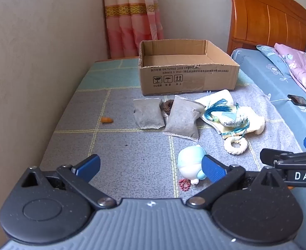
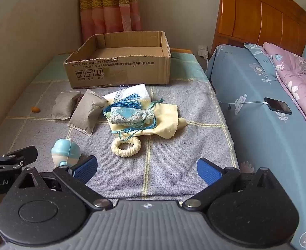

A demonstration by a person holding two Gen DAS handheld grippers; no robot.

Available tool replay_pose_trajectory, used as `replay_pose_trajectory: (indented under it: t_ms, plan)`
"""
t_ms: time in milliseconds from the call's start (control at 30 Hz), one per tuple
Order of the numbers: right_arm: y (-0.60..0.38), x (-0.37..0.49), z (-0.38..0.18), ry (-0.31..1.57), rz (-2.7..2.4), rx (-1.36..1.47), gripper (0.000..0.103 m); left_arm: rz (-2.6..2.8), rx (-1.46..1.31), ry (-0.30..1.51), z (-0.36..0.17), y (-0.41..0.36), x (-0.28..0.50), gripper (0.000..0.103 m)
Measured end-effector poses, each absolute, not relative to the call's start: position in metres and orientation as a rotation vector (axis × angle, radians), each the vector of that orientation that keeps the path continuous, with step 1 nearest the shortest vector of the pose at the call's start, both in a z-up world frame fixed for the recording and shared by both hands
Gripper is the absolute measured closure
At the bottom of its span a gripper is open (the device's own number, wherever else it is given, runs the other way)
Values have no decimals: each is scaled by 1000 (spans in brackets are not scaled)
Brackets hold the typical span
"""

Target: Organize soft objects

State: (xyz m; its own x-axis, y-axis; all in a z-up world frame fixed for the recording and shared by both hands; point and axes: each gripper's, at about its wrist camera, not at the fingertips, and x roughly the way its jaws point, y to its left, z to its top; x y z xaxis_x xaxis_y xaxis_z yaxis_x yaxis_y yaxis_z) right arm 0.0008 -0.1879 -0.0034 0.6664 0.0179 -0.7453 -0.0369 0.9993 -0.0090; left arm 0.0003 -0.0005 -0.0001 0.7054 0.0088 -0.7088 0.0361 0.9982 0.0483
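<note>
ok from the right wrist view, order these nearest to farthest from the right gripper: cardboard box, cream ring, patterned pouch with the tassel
Measured from the right gripper:
1. cream ring, just ahead of the open jaws, slightly left
2. patterned pouch, behind the ring, lying on the yellow cloth
3. cardboard box, at the far end of the mat

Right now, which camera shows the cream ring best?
The right wrist view: the cream ring lies whole and unobstructed near the middle, just in front of the yellow cloth. The left wrist view shows the ring too, but off to the right, smaller and more distorted.
</note>
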Motion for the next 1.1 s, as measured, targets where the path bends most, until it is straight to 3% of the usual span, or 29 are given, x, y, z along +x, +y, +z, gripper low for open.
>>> replay_pose_trajectory:
  t_ms: [1100]
  plan:
    - [-185,-2,2,816,29,-46,0,-27,53,774,5,0,-1,0]
